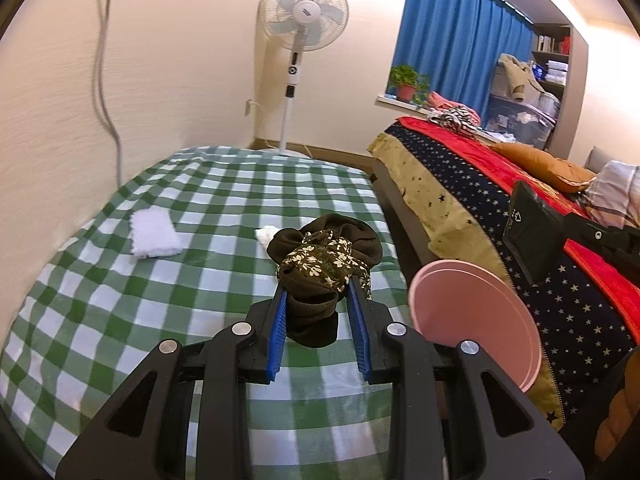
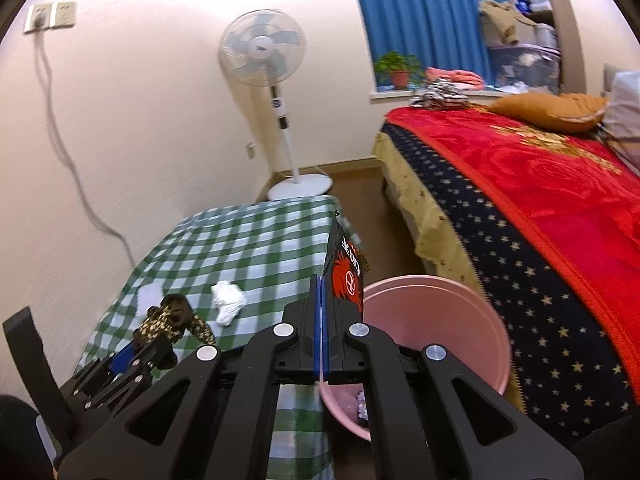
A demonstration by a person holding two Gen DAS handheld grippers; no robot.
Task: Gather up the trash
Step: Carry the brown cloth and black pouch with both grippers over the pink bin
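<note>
Green-checked cloth (image 1: 224, 216) covers the table beside a cream wall (image 1: 172, 60).

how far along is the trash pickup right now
Done: some scraps already lie in the pink bin. In hand: the right gripper pinches a black snack wrapper beside the bin; the left gripper grips a dark floral cloth. Left: the crumpled tissue on the checked bed.

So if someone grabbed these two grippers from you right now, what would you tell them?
Left gripper: shut on the dark floral cloth, over the checked table.
Right gripper: shut on a black-and-red wrapper, beside the pink bin.
Done: some trash already lies in the bin.
Left: drop the wrapper in, then the crumpled tissue; a white cloth also lies on the table.
</note>
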